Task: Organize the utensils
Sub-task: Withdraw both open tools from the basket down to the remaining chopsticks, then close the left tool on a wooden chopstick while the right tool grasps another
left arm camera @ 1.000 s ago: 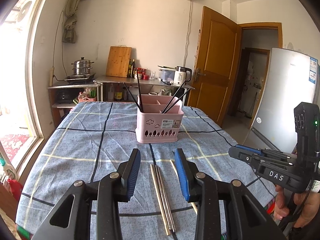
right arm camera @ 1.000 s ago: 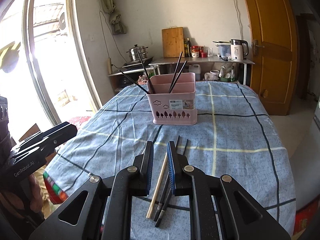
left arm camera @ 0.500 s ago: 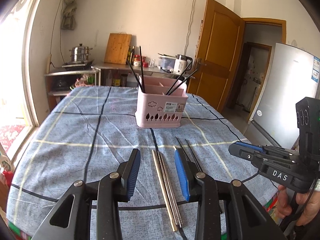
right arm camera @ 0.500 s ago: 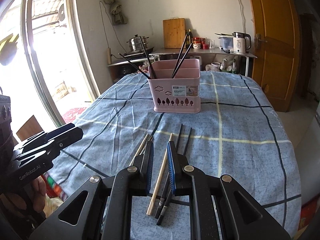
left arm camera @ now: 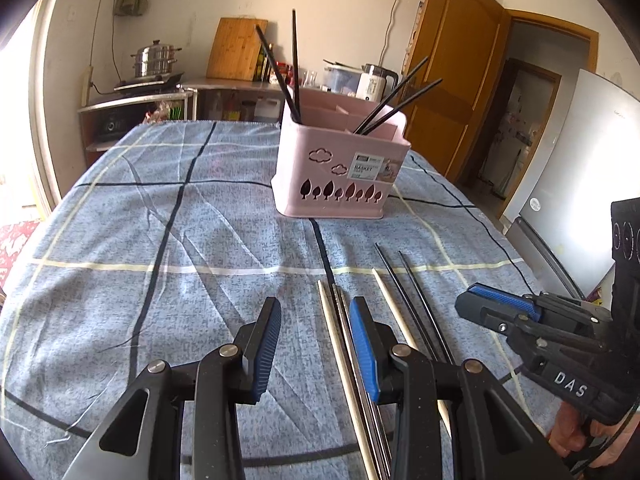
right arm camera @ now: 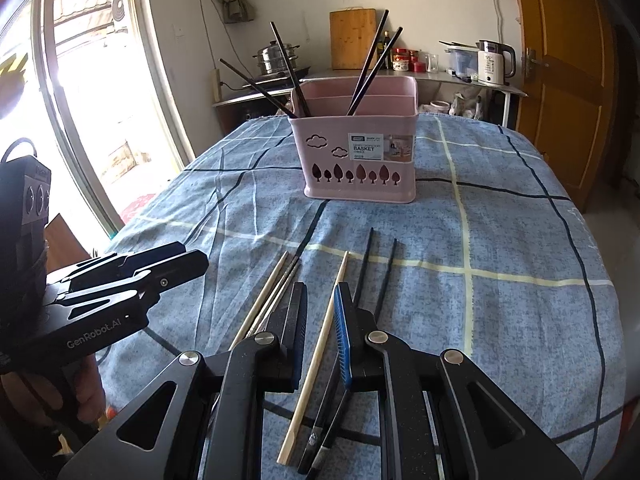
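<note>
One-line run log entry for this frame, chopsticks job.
phase: approach | left gripper: jaws open, empty | right gripper: jaws open, empty | loose chopsticks: on tablecloth | pink basket: holds black chopsticks

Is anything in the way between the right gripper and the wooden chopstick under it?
Nothing visible. The right gripper hangs over the wooden chopstick, jaws apart, bare tablecloth around it. The black chopsticks lie just beside it to the right, close enough to get caught too.
</note>
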